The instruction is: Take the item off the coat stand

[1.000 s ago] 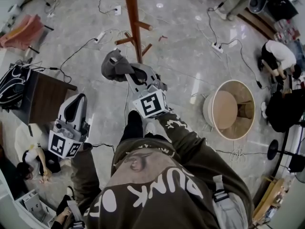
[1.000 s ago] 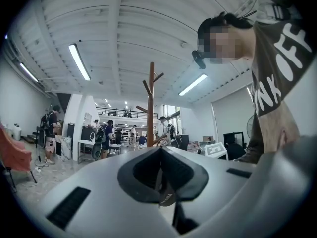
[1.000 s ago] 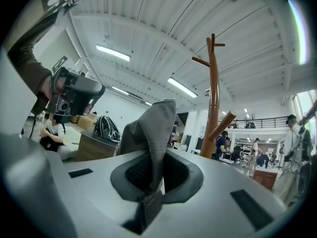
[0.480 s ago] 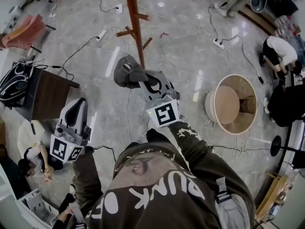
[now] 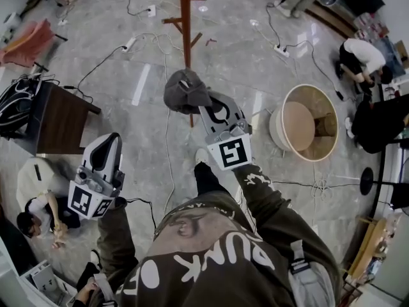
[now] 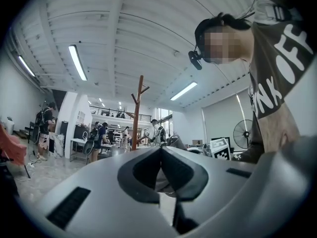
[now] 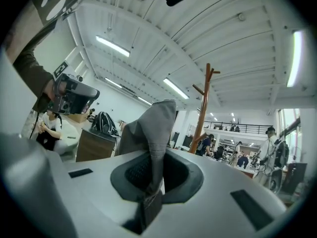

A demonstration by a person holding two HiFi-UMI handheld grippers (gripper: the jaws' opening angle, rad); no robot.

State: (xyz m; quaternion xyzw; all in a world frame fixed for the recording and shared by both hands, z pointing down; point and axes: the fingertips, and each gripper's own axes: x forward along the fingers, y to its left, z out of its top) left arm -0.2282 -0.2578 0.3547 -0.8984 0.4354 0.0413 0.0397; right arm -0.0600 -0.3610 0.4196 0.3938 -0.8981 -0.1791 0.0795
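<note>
A grey cap (image 5: 184, 91) hangs from my right gripper (image 5: 203, 105), which is shut on its fabric. In the right gripper view the cap's cloth (image 7: 151, 133) is pinched between the jaws and stands up in front of the camera. The brown wooden coat stand (image 5: 186, 19) rises beyond the cap, and the cap is clear of its pegs. The stand also shows in the distance as a coat stand (image 7: 202, 114) and a coat stand (image 6: 136, 114). My left gripper (image 5: 110, 141) hangs low at the left, shut, with nothing in its jaws (image 6: 161, 155).
A dark brown table (image 5: 61, 128) with a black backpack (image 5: 16, 110) stands at the left. At the right is a round wooden tub (image 5: 311, 136). Cables and power strips (image 5: 131, 43) cross the marble floor. People crouch at the lower left and the upper right.
My right gripper has carried the cap to the right and a little toward me in the head view. The left gripper has barely moved.
</note>
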